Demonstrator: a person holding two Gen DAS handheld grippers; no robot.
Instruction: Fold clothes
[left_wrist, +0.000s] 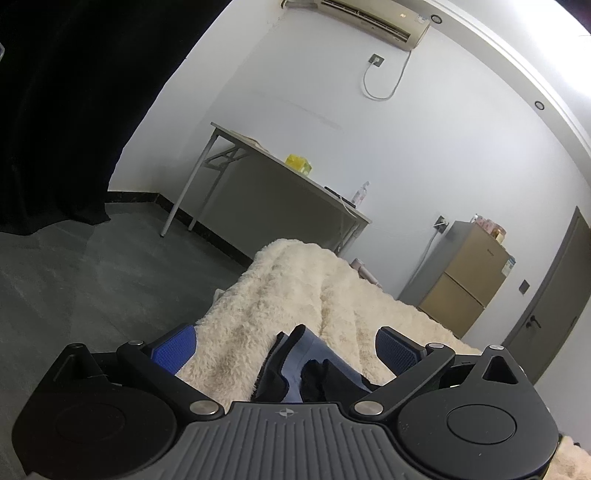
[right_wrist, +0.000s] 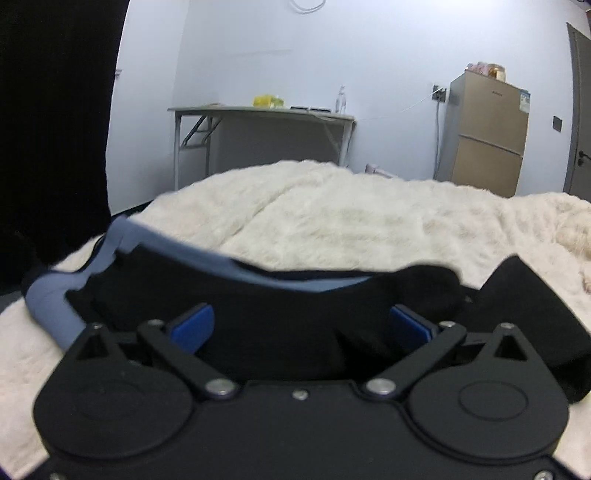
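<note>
Lying on one blanket (right_wrist: 332, 214): one garment (right_wrist: 258, 295); two grippers gaping.

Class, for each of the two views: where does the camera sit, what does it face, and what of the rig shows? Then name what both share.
Left wrist: on the left hand-held gripper, tilted, facing garment, blanket, table; open blue fingers show.
Right wrist: on the right hand-held gripper, level, over the garment; open fingers show.
Shared: garment, blanket, table, fridge.
</note>
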